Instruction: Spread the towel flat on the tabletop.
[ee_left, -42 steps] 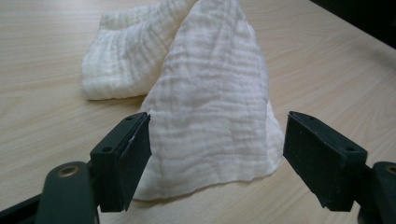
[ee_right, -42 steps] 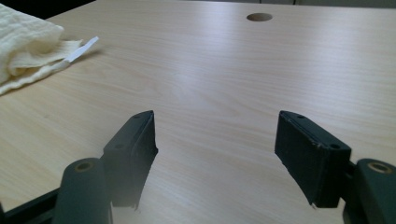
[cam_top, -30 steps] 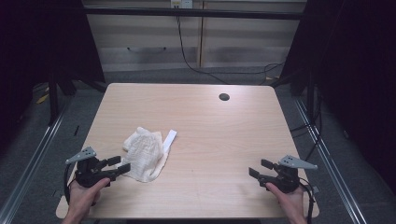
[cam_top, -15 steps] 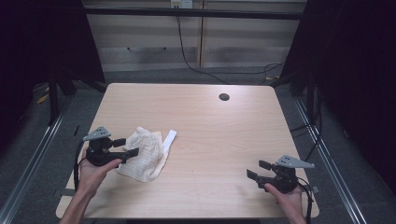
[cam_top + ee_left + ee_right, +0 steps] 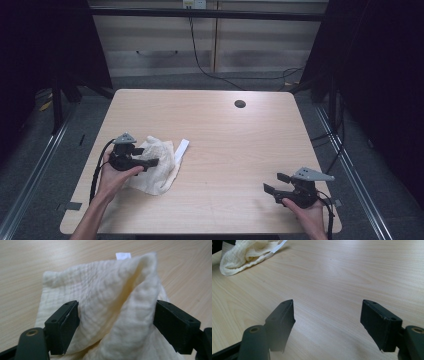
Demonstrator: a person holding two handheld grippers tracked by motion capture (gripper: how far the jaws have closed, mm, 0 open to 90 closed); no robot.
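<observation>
— Since half a second ago, what has shifted?

— Left claw (image 5: 150, 162) has moved up the table (image 5: 225, 130) and further in over the cloth (image 5: 159, 165); a second ago it sat nearer the front edge, just at the cloth's near side. Right claw (image 5: 272, 184) has barely moved and sits at the front right.

— Where is the cloth now?

— On the left half of the table, crumpled (cream, with a waffle-like weave), a white tag (image 5: 182, 148) sticking out at its far right. It lies well apart from the right claw. In the right gripper view it shows at the top left corner (image 5: 244, 253), far off across bare wood.

— How does the left claw stand?

— Wide. In the left gripper view its jaws stand on either side of a raised fold of the cloth (image 5: 112, 312); the fold rises between them, and the left jaw's inner face seems to touch the fabric. The right jaw is just beside the fold; I cannot tell whether it touches. Nothing is pinched.

— And the right one?

— Also wide, holding nothing, with plain table between its jaws (image 5: 328, 322). The person's right hand (image 5: 307, 215) grips it near the front edge.

— Anything else on the table?

— A dark round hole (image 5: 240, 104) near the far edge.
</observation>
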